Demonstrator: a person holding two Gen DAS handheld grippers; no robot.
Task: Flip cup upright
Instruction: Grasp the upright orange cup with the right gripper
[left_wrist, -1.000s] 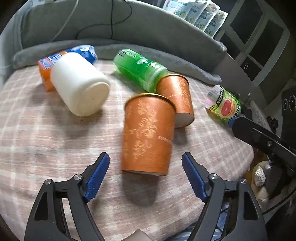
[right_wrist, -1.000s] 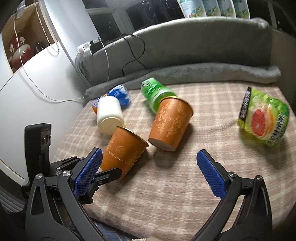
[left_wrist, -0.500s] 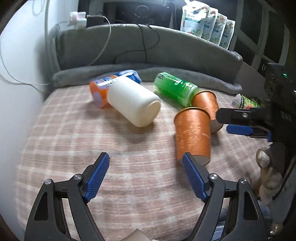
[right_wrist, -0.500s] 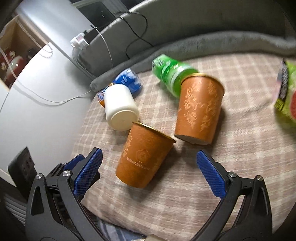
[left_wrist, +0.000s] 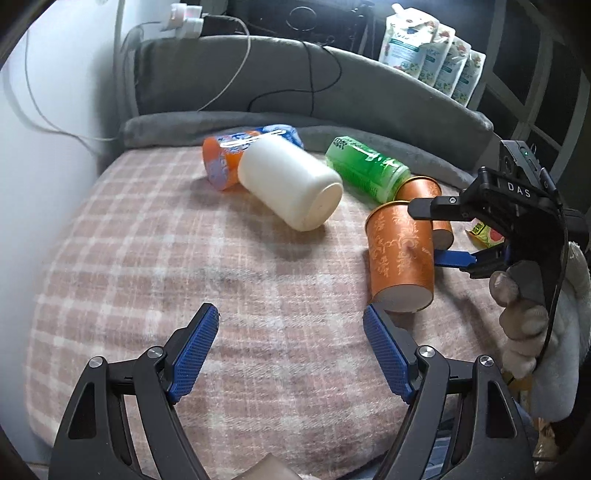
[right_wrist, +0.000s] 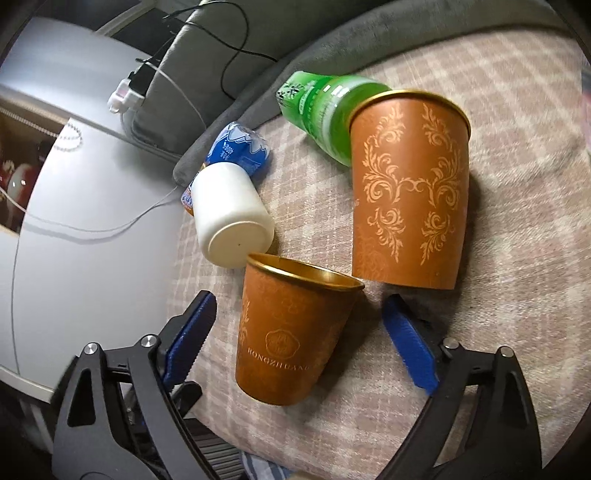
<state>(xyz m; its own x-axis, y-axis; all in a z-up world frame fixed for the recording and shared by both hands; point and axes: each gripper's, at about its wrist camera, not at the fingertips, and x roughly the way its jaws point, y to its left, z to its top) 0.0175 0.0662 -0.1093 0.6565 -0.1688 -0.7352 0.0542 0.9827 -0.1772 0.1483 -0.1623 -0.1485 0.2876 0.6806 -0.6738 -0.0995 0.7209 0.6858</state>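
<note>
Two orange paper cups with a floral print lie on their sides on a pink plaid blanket (left_wrist: 184, 258). The near cup (right_wrist: 295, 332) (left_wrist: 400, 254) lies between the open fingers of my right gripper (right_wrist: 295, 339), which also shows in the left wrist view (left_wrist: 439, 236) straddling that cup; contact is not clear. The far cup (right_wrist: 406, 192) (left_wrist: 424, 192) lies behind it against a green bottle (right_wrist: 321, 107). My left gripper (left_wrist: 291, 350) is open and empty, to the left of and in front of the near cup.
A white jar (left_wrist: 291, 184) and an orange and blue packet (left_wrist: 229, 155) lie on their sides at the back. The green bottle (left_wrist: 365, 166) lies beside them. A grey cushion (left_wrist: 295, 85) with cables bounds the far side. A wall (left_wrist: 44, 166) stands on the left.
My left gripper has drawn back and to the left, away from the near cup. My right gripper has come in close and now has that cup between its open fingers.
</note>
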